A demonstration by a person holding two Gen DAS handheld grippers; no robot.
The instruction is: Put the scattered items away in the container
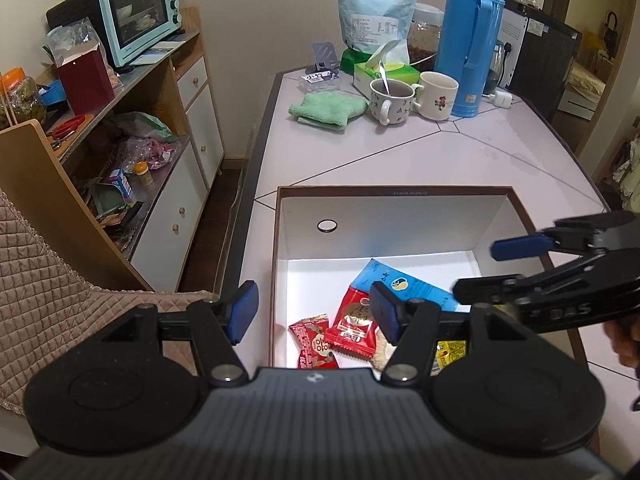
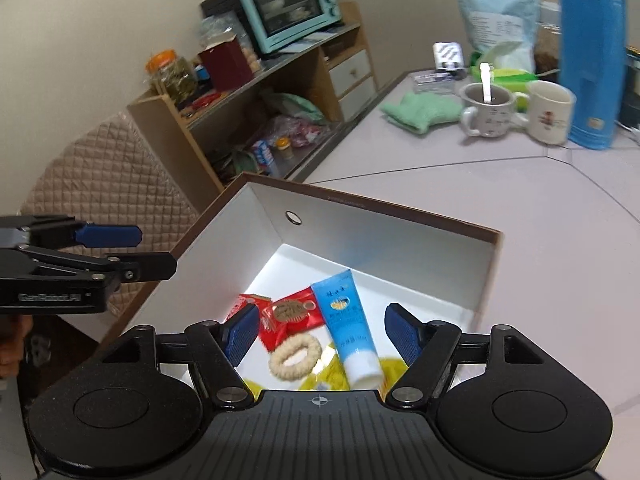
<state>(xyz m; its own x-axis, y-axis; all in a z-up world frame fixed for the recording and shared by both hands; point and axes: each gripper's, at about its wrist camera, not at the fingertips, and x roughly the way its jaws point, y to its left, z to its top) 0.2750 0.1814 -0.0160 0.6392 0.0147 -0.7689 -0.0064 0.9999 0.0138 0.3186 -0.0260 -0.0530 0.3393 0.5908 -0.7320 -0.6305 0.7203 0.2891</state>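
Right gripper [image 2: 320, 338] nearest the lens, jaws wide, nothing between the pads; it hangs over the near end of the box [image 2: 400, 212]. Directly below lies a blue-and-white tube [image 2: 348, 328], cap end toward 6 o'clock, tilted slightly, resting on yellow packets [image 2: 320, 376]. At 9 o'clock of the tube: cream braided hair tie [image 2: 294, 356], then a red snack sachet [image 2: 290, 316], and a second red sachet [image 2: 244, 304] partly hidden behind the left pad.

Left gripper [image 1: 312, 312] is about half open and empty, straddling the box's left wall, one pad outside the wall and one inside. Its view shows the same pile: small red wrapper [image 1: 314, 344] at 6 o'clock of the box floor, and a larger red sachet [image 1: 352, 326] overlapping the tube.

Tabletop around the box looks bare; mugs [image 1: 390, 98], green cloth [image 1: 326, 108] and blue thermos [image 1: 468, 40] sit well apart at 12 o'clock, likely not part of the tidy-up.

Handling, judged:
- tube: light, soft body, smooth and a bit slippery; grip across the mid-body or at the stiff cap shoulder, not the flat crimp.
- sachets: very light, crinkly, slick film; pinch an edge seam.
- hair tie: soft, squashy; pinch one side of the ring.
- box: stiff card, light, could slide if nudged.

Task looks near done.
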